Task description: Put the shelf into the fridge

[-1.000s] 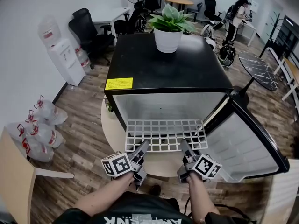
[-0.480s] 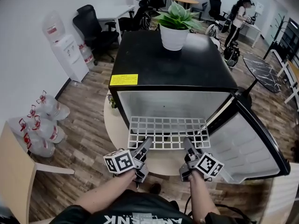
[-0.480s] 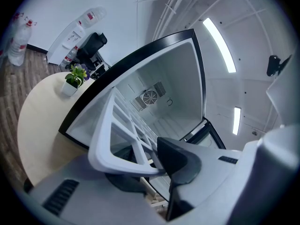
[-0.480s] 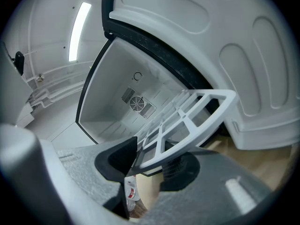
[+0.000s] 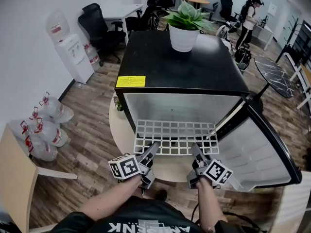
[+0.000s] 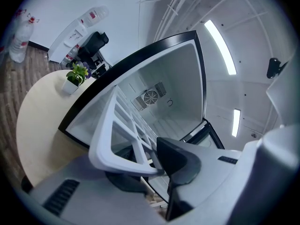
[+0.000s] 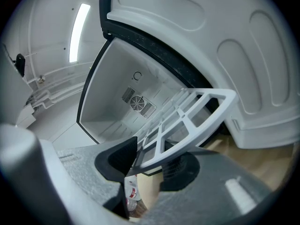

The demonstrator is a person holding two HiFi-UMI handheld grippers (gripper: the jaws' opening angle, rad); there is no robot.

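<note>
Black mini fridge (image 5: 184, 67) sits on a round table (image 5: 118, 126), door (image 5: 255, 152) swung wide open to the right. Cavity is bare & white inside, w/ a fan vent (image 6: 150, 97) on the back wall. Potted plant (image 5: 186, 23) on top, well clear of the work.

White grid shelf (image 5: 175, 137) is held roughly level at the mouth of the fridge. Its far edge looks just inside the opening, its near edge out over the table toward the person. Not resting on any rail that I can make out.

Left hand-held gripper (image 5: 152, 148) has the near-left part of the shelf's front rim btwn its jaws, which are closing on it. The pads meet the rim top & bottom, so it reads as a grip. Right hand-held gripper (image 5: 194, 149) is clamped on the near-right of the same rim, pinched btwn its pads. Both point into the cavity.

Step in hand, as I judge it: the insertion itself — shelf lined up, partly entered, maybe half done. Next move calls for pushing both sides fwd evenly, keeping the shelf flat & square so it slides in rather than jamming at an angle. Side-wall supports can't be made out here — so feel for them, & watch the door-side corner. Let go only once it's seated & bears its own weight.
</note>
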